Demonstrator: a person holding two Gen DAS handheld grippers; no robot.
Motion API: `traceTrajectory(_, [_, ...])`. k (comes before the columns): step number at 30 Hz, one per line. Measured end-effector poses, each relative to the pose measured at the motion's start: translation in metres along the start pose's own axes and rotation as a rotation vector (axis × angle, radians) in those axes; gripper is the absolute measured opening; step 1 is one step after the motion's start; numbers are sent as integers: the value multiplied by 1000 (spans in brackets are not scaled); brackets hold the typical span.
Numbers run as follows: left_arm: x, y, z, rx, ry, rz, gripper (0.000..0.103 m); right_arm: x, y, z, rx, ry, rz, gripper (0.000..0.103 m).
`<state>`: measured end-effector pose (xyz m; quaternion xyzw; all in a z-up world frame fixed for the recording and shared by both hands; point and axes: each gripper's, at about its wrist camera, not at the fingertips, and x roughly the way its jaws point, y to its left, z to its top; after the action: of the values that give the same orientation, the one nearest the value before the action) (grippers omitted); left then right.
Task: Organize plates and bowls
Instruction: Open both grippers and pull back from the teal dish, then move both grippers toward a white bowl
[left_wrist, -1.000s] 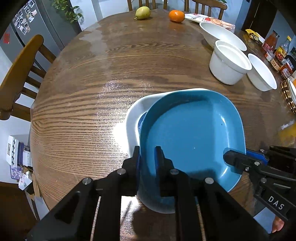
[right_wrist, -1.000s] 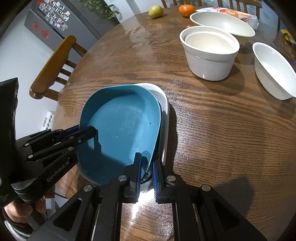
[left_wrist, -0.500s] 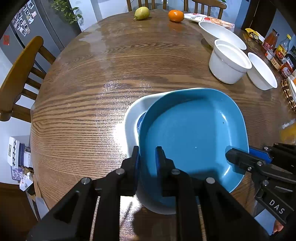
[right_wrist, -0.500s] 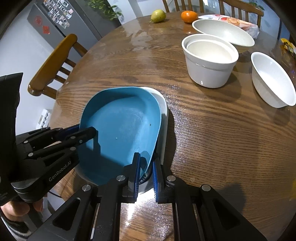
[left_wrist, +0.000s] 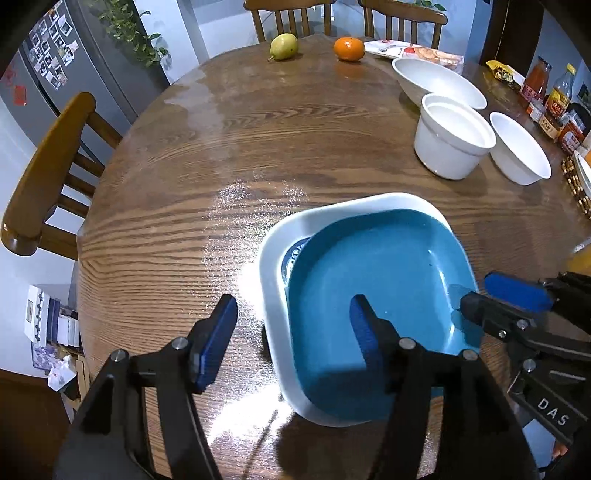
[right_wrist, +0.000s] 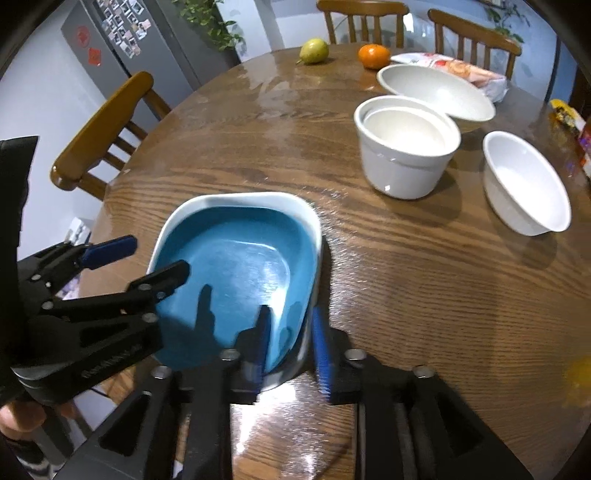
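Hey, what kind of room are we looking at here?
Most likely a home dining area or eat-in kitchen: a round wooden dining table with wooden chairs around it, a fridge covered in photos and magnets nearby, and fruit, sauce bottles and white bowls laid out on the table.

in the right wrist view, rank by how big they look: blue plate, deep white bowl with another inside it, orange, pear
1. blue plate, though it is nearest the camera
2. deep white bowl
3. orange and pear: about alike, both far off, so not ranked
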<state>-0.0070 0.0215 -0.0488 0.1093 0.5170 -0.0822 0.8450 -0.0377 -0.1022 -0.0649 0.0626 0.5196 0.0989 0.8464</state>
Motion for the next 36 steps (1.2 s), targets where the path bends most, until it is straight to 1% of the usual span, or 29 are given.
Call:
traceTrajectory(3, [0, 5, 2, -12, -1, 12, 62, -4, -7, 1, 26, -12, 10, 35])
traceTrajectory(4, [0, 6, 3, -18, 0, 12, 64, -5, -10, 2, 35, -16, 8, 35])
traceTrajectory(5, [0, 7, 3, -23, 1, 12, 66, -6, -12, 2, 41, -18, 8, 36])
traceTrajectory(7, [-1, 8, 3, -29, 0, 21, 77, -8, -17, 3, 56, -22, 10, 39])
traceTrajectory(9, [-3, 7, 3, -32, -3, 27, 79, -11, -23, 4, 74, -28, 13, 47])
traceTrajectory(11, [-4, 7, 4, -38, -3, 29, 81, -14, -28, 4, 98, -37, 19, 50])
traceTrajectory(13, [-5, 6, 5, -44, -3, 32, 86, -18, -36, 5, 121, -44, 29, 51])
traceTrajectory(15, [-5, 3, 7, -46, -8, 33, 87, -20, -41, 5, 138, -52, 32, 57])
traceTrajectory(19, [-9, -8, 12, -37, -24, 19, 98, -30, -59, 3, 187, -80, 55, 59])
traceTrajectory(22, [-13, -17, 14, -24, -41, 9, 102, -36, -72, 0, 217, -97, 65, 60])
traceTrajectory(30, [-19, -41, 30, 2, -76, -23, 102, -58, -106, -3, 285, -153, 30, 61])
traceTrajectory(36, [-28, -64, 54, 51, -114, -54, 102, -81, -136, 6, 321, -211, -22, 61])
